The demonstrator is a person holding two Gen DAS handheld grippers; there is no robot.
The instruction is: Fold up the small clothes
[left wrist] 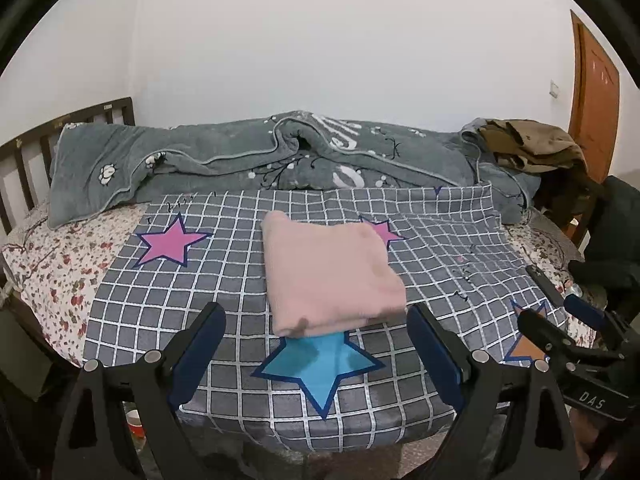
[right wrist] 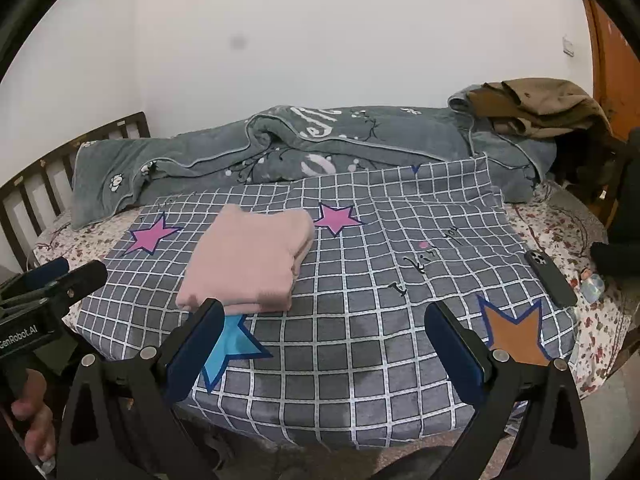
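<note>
Now your left gripper [left wrist: 316,340] has its jaws wide apart with nothing between them, and your right gripper [right wrist: 324,340] is spread just as wide and empty too. The pink garment [left wrist: 330,276] lies folded in a neat rectangle on the checked sheet [left wrist: 224,280], its near edge overlapping the blue star [left wrist: 320,364]. It sits beyond your left gripper's fingertips, untouched by either tool. A dark phone [right wrist: 550,278] rests near the sheet's right edge, well apart from the garment.
</note>
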